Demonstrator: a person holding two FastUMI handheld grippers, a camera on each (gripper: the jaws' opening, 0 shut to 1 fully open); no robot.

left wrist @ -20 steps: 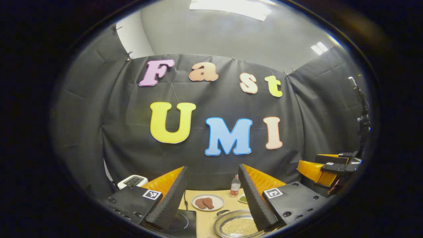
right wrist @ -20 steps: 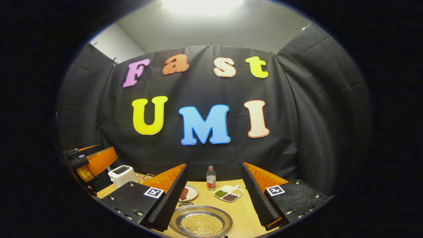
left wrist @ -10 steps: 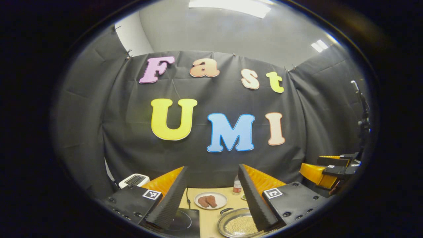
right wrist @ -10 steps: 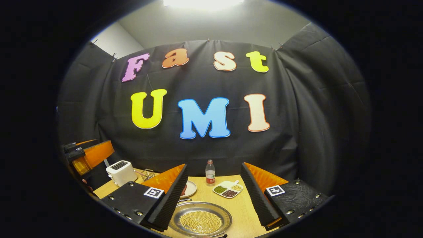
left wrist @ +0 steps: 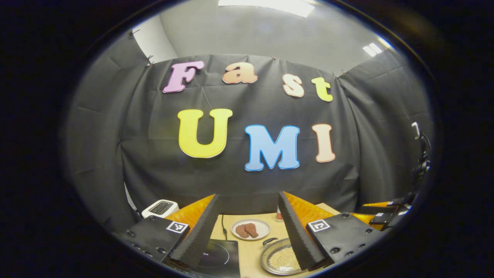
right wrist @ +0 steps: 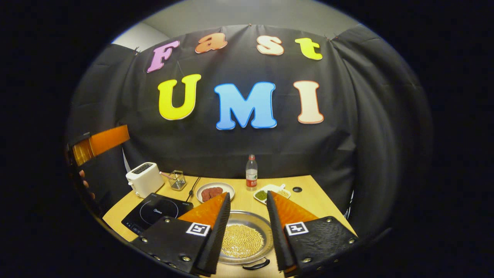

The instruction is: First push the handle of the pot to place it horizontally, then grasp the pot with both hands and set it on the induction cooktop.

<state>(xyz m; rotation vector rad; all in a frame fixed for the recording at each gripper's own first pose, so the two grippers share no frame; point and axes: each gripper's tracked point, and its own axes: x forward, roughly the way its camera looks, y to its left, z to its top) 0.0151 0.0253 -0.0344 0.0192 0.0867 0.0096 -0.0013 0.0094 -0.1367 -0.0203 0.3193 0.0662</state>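
A shallow steel pot point(right wrist: 242, 240) filled with pale beans is seen resting on the wooden table point(right wrist: 308, 200), close to its near edge and just to the right of the black induction cooktop point(right wrist: 154, 211), which lies toward the near left corner; the two are apart, and the cooktop's glass is bare. By this showing, nothing of the task is yet completed: the pot is not on the cooktop, and neither gripper is touching it. The right gripper point(right wrist: 247, 227) is held above the pot with its jaws parted at a moderate width, nothing between them, and a dark loop handle point(right wrist: 254, 265) is visible at the pot's near rim. The left gripper point(left wrist: 247, 227) is held higher and farther back, its jaws spread wide and empty, with the pot partly hidden behind its right finger and a second loop handle point(left wrist: 269, 241) seen at the far rim. Judged from this, the handle push is still to be done, followed by the two-handed lift across to the cooktop. Along the far edge are ranged a white toaster point(right wrist: 144, 179), a small wire basket point(right wrist: 177, 180), a plate of meat point(right wrist: 214, 191), a water bottle point(right wrist: 251, 173) and a divided dish of beans point(right wrist: 272, 193).
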